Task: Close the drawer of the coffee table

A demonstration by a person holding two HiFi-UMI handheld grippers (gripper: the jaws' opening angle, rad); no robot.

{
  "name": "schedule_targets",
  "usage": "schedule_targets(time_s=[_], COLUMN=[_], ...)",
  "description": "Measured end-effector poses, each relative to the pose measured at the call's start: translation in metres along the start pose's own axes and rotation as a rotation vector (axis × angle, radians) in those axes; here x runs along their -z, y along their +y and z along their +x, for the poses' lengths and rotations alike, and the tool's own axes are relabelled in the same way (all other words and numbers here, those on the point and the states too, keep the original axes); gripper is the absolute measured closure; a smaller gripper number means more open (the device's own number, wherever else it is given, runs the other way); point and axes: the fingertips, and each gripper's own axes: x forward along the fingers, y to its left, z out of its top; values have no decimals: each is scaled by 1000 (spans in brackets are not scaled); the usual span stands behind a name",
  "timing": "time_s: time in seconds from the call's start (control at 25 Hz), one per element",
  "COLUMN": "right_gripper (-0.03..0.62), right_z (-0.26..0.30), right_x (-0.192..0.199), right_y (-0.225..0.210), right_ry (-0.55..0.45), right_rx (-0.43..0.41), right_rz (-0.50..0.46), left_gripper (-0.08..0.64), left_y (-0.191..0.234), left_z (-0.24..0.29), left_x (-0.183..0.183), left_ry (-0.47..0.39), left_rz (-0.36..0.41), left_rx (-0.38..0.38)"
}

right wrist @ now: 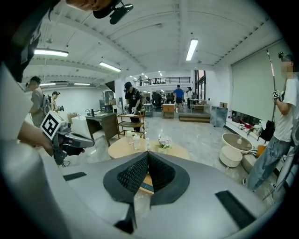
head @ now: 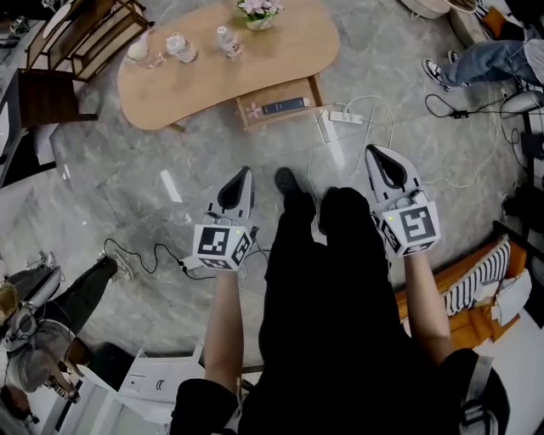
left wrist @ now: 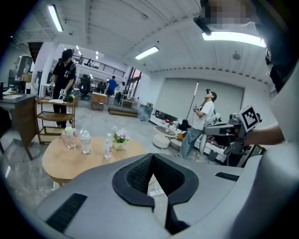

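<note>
Two grippers are held out ahead of the person, and both are empty. The left gripper has its jaws clenched together on nothing, and so does the right gripper. Each gripper's own view confirms the pads meeting with nothing between them.

The drawer stands pulled out from the near side of the bench, well apart from both grippers. It holds a dark flat thing and a small pink item I cannot identify.

The likeliest trouble lies on the floor. A power strip sits just beside the drawer's right corner, and white cables loop out from it across the path. A foot or a low-swung right gripper could snag them on the way in.

A second risk is a push placed off to one end of the drawer front. That would probably twist the drawer in its runners and jam it partly shut.

A third is force. A hard shove would likely jolt the bench, where a bottle, glassware and a flower pot stand upright and could tip.

Closed jaws make a narrow pushing face, so they may slip off the drawer's front edge. Whether anything inside sticks up enough to catch, I cannot tell.
</note>
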Motion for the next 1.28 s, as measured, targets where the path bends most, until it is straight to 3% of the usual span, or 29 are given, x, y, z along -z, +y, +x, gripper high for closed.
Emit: schedule_targets(time_s=[0.16, 0.52, 0.64, 0.72, 0.84, 1.04, 1.28], right_gripper=[580, 580, 580, 580, 580, 580, 578], right_z=[34, 136, 170, 192, 224, 265, 299], right_x=[26, 102, 138, 162, 198, 255, 311], right_y=[-5, -26, -33, -39, -51, -64, -73], right_ry=[58, 145, 182, 205, 228, 287, 340], right_rx=[11, -11, -33, -31, -31, -39, -73], right_rz=[11, -6, -17, -34, -64, -90, -140], left_gripper=[548, 548, 548, 546, 544, 449, 345], left_y=[28, 137, 170, 186, 205, 228, 248], left_z=[29, 110, 132, 147, 172, 198, 222], left_x=[30, 109, 153, 187, 237, 310, 373], left_ry=[45, 64, 92, 119, 188, 295, 402], left_rz=[14, -28, -64, -103, -98, -95, -37], left_rx=[3, -126, -190, -198, -194, -176, -164])
